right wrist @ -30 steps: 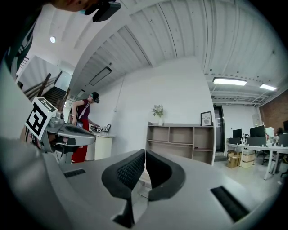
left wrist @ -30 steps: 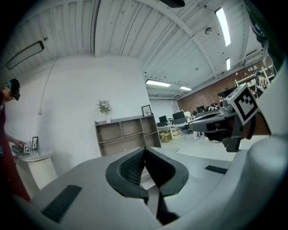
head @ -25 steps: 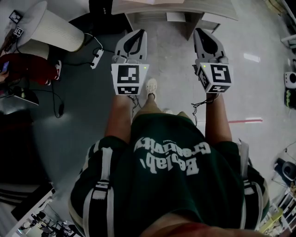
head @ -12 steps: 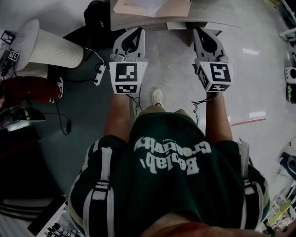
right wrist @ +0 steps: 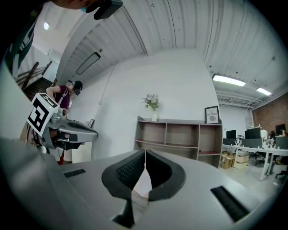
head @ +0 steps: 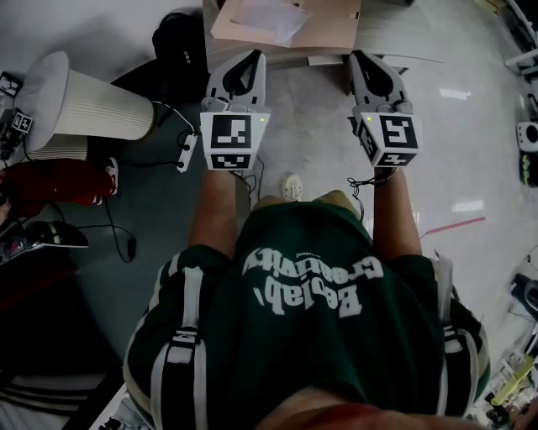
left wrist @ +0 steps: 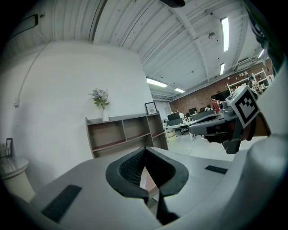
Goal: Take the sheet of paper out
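Observation:
At the top of the head view a white sheet of paper (head: 265,18) lies on a brown flat board or folder (head: 324,27) on a grey table (head: 395,59). My left gripper (head: 251,57) and right gripper (head: 363,57) are held out level side by side, their tips at the table's near edge. Both are shut with nothing between the pads. The left gripper view shows its jaws (left wrist: 145,152) closed, and the right gripper view shows the same (right wrist: 145,155). Neither gripper view shows the paper.
A white pleated cylinder (head: 84,105) lies on the floor at the left, with a power strip and cable (head: 187,144) beside it. A dark red object (head: 50,180) is lower left. A wooden shelf unit (right wrist: 180,137) stands against the wall ahead. My shoe (head: 292,186) is between the arms.
Both grippers have advanced toward the table. The board with the paper has come further into view, and the floor objects have slid down the picture.

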{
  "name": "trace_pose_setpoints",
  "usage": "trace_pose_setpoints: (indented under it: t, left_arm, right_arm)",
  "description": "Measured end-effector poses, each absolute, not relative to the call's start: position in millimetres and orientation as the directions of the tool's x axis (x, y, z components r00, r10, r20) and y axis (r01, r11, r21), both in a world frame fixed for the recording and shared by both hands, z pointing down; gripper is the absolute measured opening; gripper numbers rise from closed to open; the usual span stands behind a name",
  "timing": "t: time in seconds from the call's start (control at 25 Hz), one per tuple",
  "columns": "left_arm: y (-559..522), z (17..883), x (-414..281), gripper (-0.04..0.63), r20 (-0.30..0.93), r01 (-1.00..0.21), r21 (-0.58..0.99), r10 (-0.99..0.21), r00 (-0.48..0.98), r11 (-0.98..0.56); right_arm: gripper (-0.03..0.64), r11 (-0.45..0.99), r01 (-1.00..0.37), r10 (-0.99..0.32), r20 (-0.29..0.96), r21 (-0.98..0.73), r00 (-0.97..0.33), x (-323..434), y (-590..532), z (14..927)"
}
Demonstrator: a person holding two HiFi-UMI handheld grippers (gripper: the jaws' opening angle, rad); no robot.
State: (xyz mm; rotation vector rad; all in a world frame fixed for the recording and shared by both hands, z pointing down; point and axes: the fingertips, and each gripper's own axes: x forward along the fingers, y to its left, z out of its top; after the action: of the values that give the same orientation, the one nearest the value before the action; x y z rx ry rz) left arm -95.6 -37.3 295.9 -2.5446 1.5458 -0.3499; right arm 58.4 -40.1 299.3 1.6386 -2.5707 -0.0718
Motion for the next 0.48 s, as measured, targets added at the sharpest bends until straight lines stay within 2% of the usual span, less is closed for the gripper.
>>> trace_pose_setpoints:
  t: [0.48]
  left_arm:
    - [-58.5,304.4,-94.3,0.019,0.132,-0.854,-0.211,-0.879,0.458,-0.476]
  right_arm:
    - [0.035,0.413,-0.906,-0.910,0.078,0.098,-0.407,61.4,-56.8,307.2]
